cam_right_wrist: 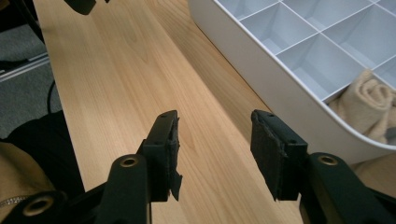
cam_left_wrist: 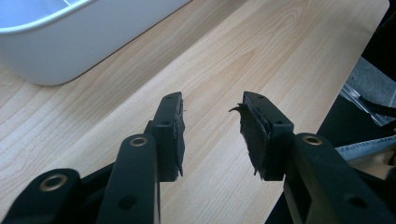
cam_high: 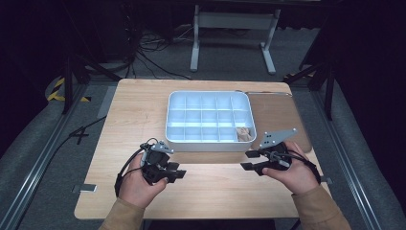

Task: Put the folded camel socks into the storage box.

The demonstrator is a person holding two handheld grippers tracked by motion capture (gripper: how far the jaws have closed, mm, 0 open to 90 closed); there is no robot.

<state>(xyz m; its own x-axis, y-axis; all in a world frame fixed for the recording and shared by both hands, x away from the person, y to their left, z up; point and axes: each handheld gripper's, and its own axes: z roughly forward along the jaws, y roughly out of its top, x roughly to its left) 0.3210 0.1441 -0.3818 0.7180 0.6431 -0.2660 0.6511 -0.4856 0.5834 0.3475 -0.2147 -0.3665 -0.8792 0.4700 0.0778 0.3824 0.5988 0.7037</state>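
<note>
A white tray (cam_high: 209, 143) with many small compartments sits in the middle of the wooden table (cam_high: 129, 120). A rolled beige cloth (cam_high: 243, 134) lies in its near right corner compartment, and it also appears as beige cloth (cam_right_wrist: 362, 108) in the right gripper view. My left gripper (cam_high: 178, 173) rests low over the table in front of the tray's near left corner, jaws open and empty. My right gripper (cam_high: 249, 160) hovers just in front of the tray's near right corner, jaws open with nothing between them. In the gripper views, the left gripper (cam_left_wrist: 211, 126) and the right gripper (cam_right_wrist: 214, 140) show bare wood between their pads.
The tray wall (cam_right_wrist: 280, 88) runs close along the right gripper's right jaw. The table's near edge (cam_high: 191, 215) lies just behind both hands. Cables (cam_high: 153, 52) and a metal stand (cam_high: 234, 33) are on the floor beyond the table.
</note>
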